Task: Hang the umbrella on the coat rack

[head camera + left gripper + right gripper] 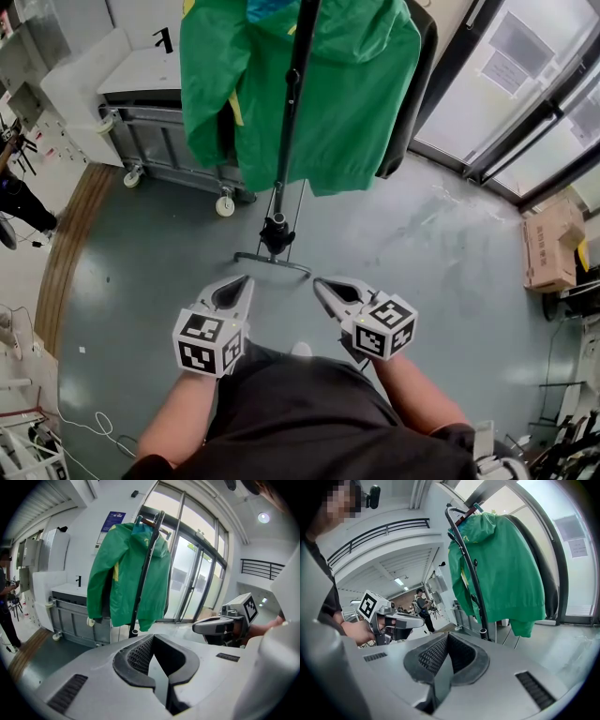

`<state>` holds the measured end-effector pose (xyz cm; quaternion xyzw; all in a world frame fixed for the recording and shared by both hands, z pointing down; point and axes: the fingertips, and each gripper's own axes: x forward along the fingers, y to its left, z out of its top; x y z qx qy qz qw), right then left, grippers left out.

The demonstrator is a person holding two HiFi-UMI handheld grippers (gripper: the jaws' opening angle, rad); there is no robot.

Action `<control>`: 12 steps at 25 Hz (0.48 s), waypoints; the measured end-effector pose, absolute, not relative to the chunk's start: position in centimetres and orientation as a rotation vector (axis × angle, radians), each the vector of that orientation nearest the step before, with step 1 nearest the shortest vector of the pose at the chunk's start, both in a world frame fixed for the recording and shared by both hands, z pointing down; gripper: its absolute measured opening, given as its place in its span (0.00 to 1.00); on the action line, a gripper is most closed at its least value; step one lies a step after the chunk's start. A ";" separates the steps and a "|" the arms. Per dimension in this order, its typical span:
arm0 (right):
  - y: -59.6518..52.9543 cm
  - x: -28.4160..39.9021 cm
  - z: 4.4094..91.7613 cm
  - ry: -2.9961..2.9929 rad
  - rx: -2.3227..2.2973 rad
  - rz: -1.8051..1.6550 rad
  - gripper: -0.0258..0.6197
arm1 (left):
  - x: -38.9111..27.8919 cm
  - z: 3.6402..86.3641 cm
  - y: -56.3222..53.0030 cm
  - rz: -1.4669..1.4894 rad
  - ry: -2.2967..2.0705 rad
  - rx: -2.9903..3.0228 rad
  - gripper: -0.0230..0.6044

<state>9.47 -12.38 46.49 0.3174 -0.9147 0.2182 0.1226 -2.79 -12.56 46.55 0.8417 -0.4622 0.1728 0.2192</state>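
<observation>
Side by side, the left gripper (246,281) and right gripper (319,281) are closed and empty. Ahead, the black umbrella (289,112) hangs on the coat rack (272,263) against a green jacket (356,94).

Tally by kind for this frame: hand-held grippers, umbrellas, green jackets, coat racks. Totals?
Hand-held grippers: 2 (left hand-held gripper, right hand-held gripper, both shut, empty)
Umbrella: 1
Green jacket: 1
Coat rack: 1
Total: 5
</observation>
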 end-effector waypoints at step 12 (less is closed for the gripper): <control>-13.2 9.5 46.3 -2.660 0.933 0.637 0.05 | -2.8 46.3 -13.1 0.482 -1.273 2.336 0.06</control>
